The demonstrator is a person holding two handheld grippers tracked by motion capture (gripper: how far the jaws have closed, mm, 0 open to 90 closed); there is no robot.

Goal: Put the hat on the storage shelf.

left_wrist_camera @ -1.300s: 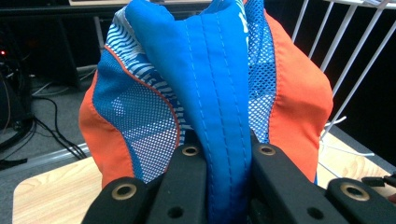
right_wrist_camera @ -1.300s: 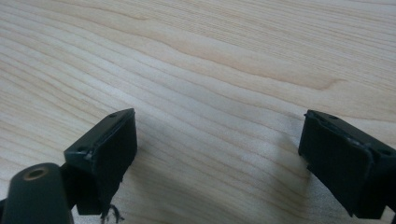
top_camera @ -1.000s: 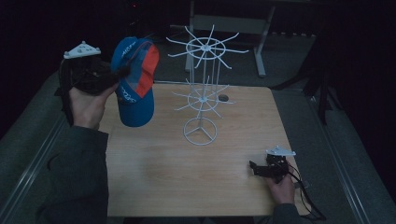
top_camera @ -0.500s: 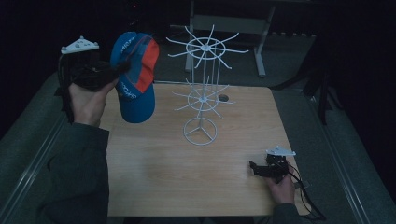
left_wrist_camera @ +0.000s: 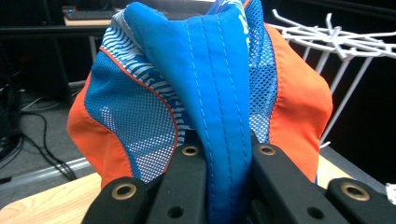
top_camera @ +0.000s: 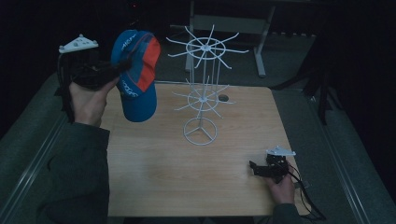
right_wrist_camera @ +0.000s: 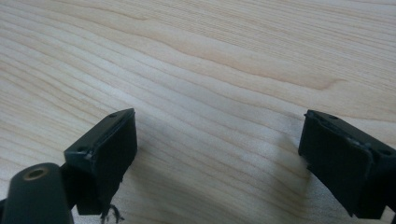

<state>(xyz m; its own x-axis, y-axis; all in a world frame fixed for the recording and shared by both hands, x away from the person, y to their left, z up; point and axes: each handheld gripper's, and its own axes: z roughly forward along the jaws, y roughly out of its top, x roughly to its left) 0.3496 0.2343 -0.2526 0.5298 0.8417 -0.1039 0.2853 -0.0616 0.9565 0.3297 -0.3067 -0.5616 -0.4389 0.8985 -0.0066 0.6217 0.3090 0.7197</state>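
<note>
A blue and orange mesh cap [top_camera: 136, 74] hangs in the air at the upper left, above the table's left side. My left gripper [top_camera: 116, 69] is shut on a fold of its blue fabric [left_wrist_camera: 219, 116], which is pinched between the two black jaws. A white wire display rack [top_camera: 201, 88] with two tiers of radial hooks stands at the table's middle, just right of the cap; its top hooks [left_wrist_camera: 336, 37] lie behind the cap. My right gripper [top_camera: 254, 168] rests low at the table's front right, its jaws wide open over bare wood [right_wrist_camera: 219, 126].
The light wooden table [top_camera: 154, 177] has a small round hole [top_camera: 223, 98] behind the rack. A metal table frame [top_camera: 233, 23] stands in the dark background. Grey floor flanks the table on both sides.
My left gripper has lifted the cap slightly higher and carried it a little toward the rack. The right gripper has stayed in place.
</note>
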